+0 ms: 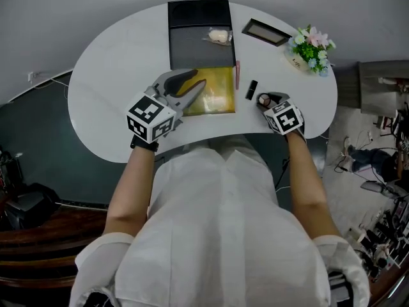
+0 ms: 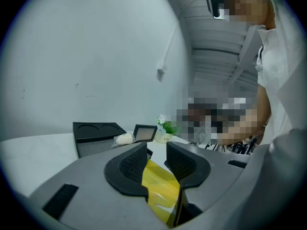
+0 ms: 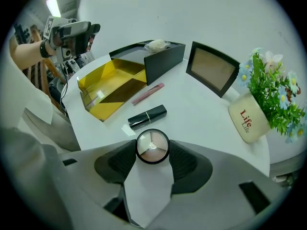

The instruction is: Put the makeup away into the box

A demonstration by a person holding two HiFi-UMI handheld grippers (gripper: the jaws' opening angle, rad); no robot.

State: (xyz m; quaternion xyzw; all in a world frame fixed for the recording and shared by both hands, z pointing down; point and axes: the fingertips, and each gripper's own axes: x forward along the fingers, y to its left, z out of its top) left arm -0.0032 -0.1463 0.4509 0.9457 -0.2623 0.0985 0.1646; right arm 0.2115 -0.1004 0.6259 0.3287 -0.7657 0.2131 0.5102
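A white, kidney-shaped table (image 1: 108, 107) lies under both grippers. Ahead of the left gripper (image 1: 193, 85), past the table's far edge, rises a plain pale wall (image 1: 70, 18). A socket (image 2: 161, 71) sits on the wall, and a thin white cable (image 2: 172, 37) runs up from it towards a ribbed ceiling (image 2: 216, 63). Left of that gripper, off the table, is a dark green floor (image 1: 45, 152). Behind it and to the left stands dark wooden furniture (image 1: 29, 235). Right of the right gripper (image 1: 271, 101) lies a pale floor (image 1: 348, 139), with a grey cabinet (image 1: 382, 78) and, further back, a clutter of cables (image 1: 383, 229). A strip light (image 3: 53, 6) glows overhead, up and to the left of that gripper.
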